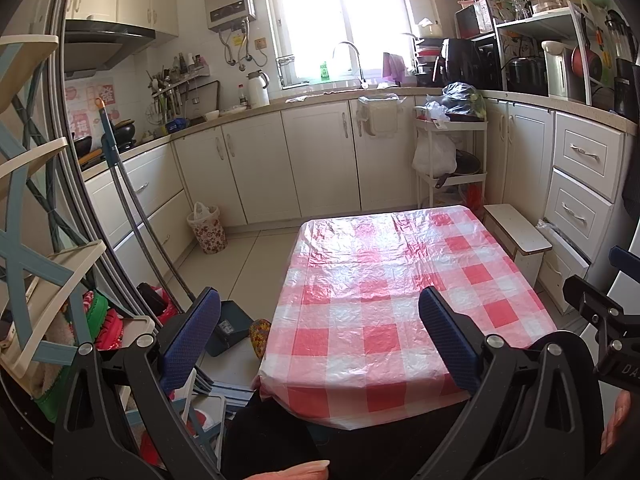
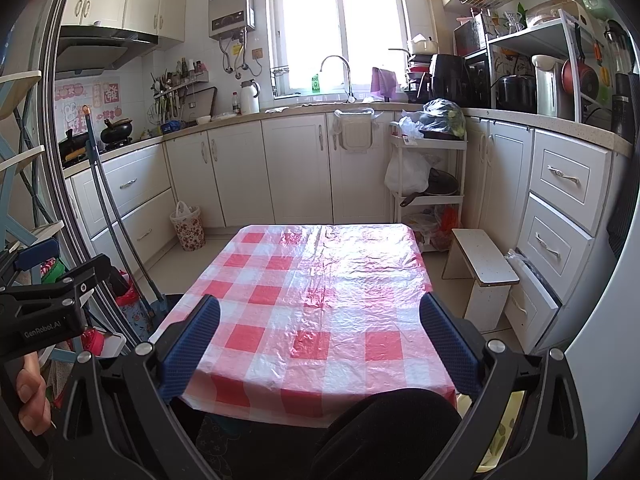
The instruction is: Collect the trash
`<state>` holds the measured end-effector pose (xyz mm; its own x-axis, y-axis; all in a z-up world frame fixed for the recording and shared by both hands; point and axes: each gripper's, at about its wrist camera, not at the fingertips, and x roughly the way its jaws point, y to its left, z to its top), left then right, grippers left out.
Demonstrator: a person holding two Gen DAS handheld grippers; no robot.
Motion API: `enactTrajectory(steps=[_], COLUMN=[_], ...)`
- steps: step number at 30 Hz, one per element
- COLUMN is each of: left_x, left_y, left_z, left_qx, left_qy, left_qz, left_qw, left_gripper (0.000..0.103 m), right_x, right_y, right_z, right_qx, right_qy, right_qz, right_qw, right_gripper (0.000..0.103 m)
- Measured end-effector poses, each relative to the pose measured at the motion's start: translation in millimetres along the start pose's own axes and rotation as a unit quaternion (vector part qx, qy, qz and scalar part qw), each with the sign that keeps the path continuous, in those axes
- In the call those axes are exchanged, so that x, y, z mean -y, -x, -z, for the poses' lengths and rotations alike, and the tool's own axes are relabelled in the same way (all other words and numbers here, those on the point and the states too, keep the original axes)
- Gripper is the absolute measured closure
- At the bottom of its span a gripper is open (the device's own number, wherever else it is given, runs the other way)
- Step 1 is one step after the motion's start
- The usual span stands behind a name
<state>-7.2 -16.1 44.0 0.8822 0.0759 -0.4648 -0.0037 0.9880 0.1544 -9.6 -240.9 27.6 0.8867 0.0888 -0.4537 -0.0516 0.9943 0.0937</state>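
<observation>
Daylight pours through the window (image 1: 340, 12) over the sink, blown out to plain white in both views. It throws glare across the glossy checked tablecloth (image 2: 320, 300). Focus is sharp; fisheye bending curves cabinets near the dark, vignetted edges.

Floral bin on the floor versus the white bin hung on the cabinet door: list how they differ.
The floral bin stands on the floor by the left cabinets; the white bin hangs on a cabinet door below the sink. The floral bin is round and flower-patterned; the white bin is boxy and plain. Both appear lined with a pale plastic bag, and neither has a lid.
</observation>
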Motion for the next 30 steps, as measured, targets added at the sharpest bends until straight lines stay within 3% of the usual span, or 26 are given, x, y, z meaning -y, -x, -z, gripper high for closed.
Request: enactTrajectory(steps=[10, 17, 23, 30], left_x=[1, -3, 7, 13], left_y=[3, 2, 10, -7], left_z=[-2, 0, 2, 4], left_qx=[-0.006, -0.006, 0.02, -0.029], left_qy=[0.01, 0.027, -0.005, -0.006], left_qz=[0.007, 0.057, 0.019, 0.024], left_qw=[0.9999, 0.998, 0.9996, 0.9993], left_gripper=[0.007, 0.007, 0.007, 0.007], right_x=[1, 3, 3, -3], right_y=[0, -1, -2, 3], right_z=[0, -1, -2, -3], right_qx=[-0.001, -0.003, -0.003, 0.008], right_qy=[-0.003, -0.011, -0.012, 0.006], right_qz=[-0.002, -0.01, -0.01, 0.002], right_qw=[1.0, 1.0, 1.0, 1.0], right_gripper=[0.007, 0.007, 0.007, 0.007])
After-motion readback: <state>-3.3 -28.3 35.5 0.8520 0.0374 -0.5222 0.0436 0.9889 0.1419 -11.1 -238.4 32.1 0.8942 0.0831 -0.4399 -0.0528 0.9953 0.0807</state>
